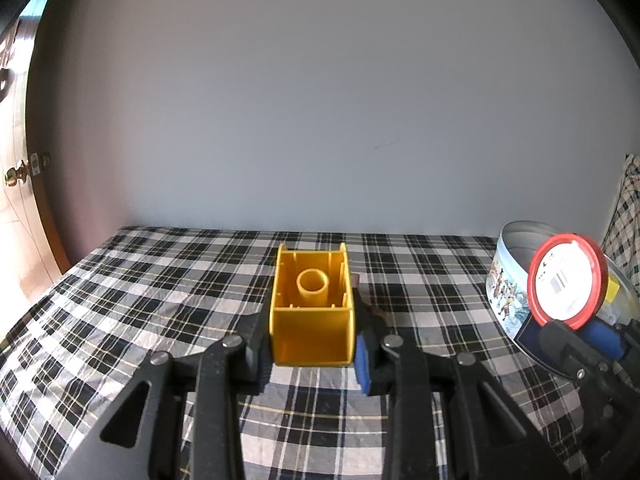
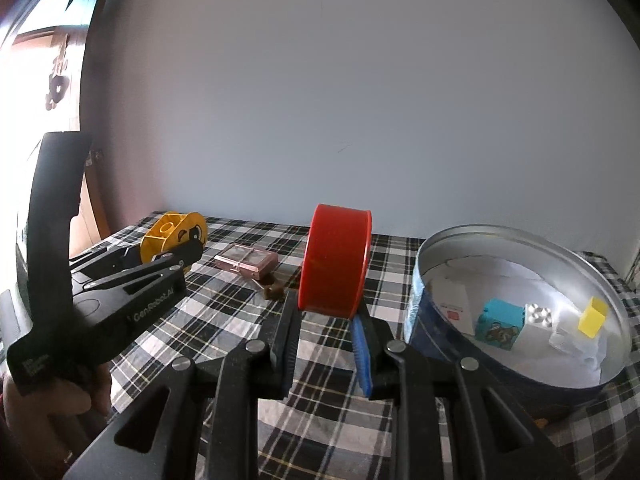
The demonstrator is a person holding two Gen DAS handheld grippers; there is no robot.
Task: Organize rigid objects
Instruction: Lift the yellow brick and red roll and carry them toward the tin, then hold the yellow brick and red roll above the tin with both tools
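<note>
My left gripper (image 1: 314, 344) is shut on a hollow yellow toy block (image 1: 313, 304), open underside towards the camera, above the plaid cloth. The block (image 2: 176, 236) and left gripper (image 2: 160, 258) also show at the left of the right wrist view. My right gripper (image 2: 330, 312) is shut on a red round lid (image 2: 336, 262), held on edge; it shows in the left wrist view (image 1: 566, 280) with its white labelled face. A round tin (image 2: 440, 252) at the right holds a teal block (image 2: 500, 320), a white block (image 2: 538, 318) and a small yellow block (image 2: 592, 316).
A small pink case (image 2: 246, 260) and a small brown object (image 2: 274, 291) lie on the plaid cloth (image 1: 140, 280) between the grippers. A plain wall stands behind the table. A wooden door with a brass knob (image 1: 16, 174) is at far left.
</note>
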